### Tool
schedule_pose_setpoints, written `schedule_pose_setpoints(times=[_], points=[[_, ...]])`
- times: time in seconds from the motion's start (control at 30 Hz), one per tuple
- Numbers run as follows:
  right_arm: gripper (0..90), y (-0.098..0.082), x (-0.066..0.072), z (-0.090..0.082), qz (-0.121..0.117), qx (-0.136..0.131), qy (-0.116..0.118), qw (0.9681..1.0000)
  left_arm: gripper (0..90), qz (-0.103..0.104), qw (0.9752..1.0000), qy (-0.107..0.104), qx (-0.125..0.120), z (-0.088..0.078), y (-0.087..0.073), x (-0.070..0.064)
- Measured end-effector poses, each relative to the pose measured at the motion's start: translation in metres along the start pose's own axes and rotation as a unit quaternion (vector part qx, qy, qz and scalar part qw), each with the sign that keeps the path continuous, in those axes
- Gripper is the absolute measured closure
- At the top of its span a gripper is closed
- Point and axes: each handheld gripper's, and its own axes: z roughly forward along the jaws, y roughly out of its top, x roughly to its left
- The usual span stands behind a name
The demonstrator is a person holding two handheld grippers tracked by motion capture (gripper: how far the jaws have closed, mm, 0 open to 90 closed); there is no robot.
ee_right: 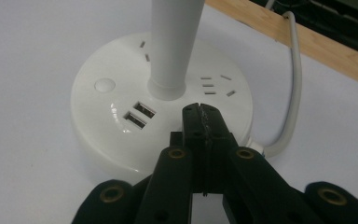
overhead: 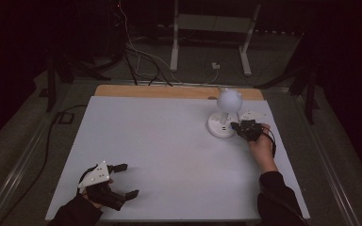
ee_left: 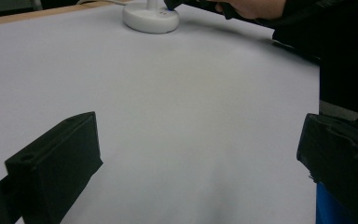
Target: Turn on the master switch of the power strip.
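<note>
We saw no readable writing on the white lamp base [ee_right: 121, 112] standing at the far right of the bench [overhead: 160, 150], where our right tool [ee_right: 199, 109] hovered closed over it, while our left tool [overhead: 122, 181] rested open, empty.

Lamp stem [ee_right: 173, 42] cut off by the right gripper view's top edge, lamp base [ee_left: 150, 18] clipped at the left gripper view's top, white cable [ee_right: 294, 79] running off past the bench's [ee_right: 32, 42] far edge
</note>
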Motion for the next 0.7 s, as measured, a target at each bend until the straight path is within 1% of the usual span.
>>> schedule_pose_setpoints(times=[0.13,0.2,0.23,0.3,0.37,0.4,0.5,0.57,0.6,0.63,0.67,0.7], points=[[90.0,-0.0005,0.0001,0.0003,0.008,0.0,-0.002,1.0,0.0,0.001,1.0,0.001,-0.003,-0.0013,0.0002,-0.0001],[90.0,-0.0015,-0.0002,0.0002,0.02,0.0,-0.001,0.9998,0.0,0.0,1.0,0.001,-0.003,-0.0008,0.0,0.0],[90.0,-0.0011,-0.0001,0.0002,0.02,0.002,-0.001,0.9998,0.0,0.0,1.0,0.0,-0.002,-0.0006,0.0,-0.0002],[90.0,0.0012,0.0023,0.0003,0.009,0.01,-0.01,0.9999,0.0,0.0,1.0,0.0,-0.002,-0.0006,0.0001,-0.0006],[90.0,0.0019,0.0027,0.0005,0.002,0.012,-0.011,0.9999,0.0,0.0,1.0,0.0,-0.002,-0.0007,0.0001,-0.0004],[90.0,0.0016,0.0021,0.0003,0.006,0.011,-0.01,0.9999,0.0,0.0,1.0,0.0,-0.002,-0.0008,0.0001,-0.0002],[90.0,-0.0023,0.0016,0.0001,0.016,-0.003,-0.008,0.9998,0.0,0.0,1.0,0.001,-0.002,-0.0009,0.0001,-0.0001],[90.0,-0.0038,0.0023,-0.0002,0.015,-0.008,-0.01,0.9998,0.0,-0.001,1.0,0.001,-0.001,-0.0006,-0.0001,-0.0002],[90.0,-0.0041,0.0019,-0.0003,0.022,-0.009,-0.008,0.9997,0.0,-0.001,1.0,0.001,0.0,-0.0005,-0.0002,-0.0002],[90.0,-0.0032,0.0021,-0.0004,0.022,-0.006,-0.009,0.9997,0.0,-0.001,1.0,0.001,0.0,-0.0006,-0.0001,-0.0002],[90.0,-0.0026,0.0031,-0.0002,0.014,-0.005,-0.011,0.9998,0.0,-0.001,1.0,0.002,-0.001,-0.0007,-0.0001,-0.0001],[90.0,-0.0025,0.003,-0.0002,0.014,-0.005,-0.011,0.9998,0.0,-0.001,1.0,0.002,-0.002,-0.0007,-0.0001,-0.0001]])
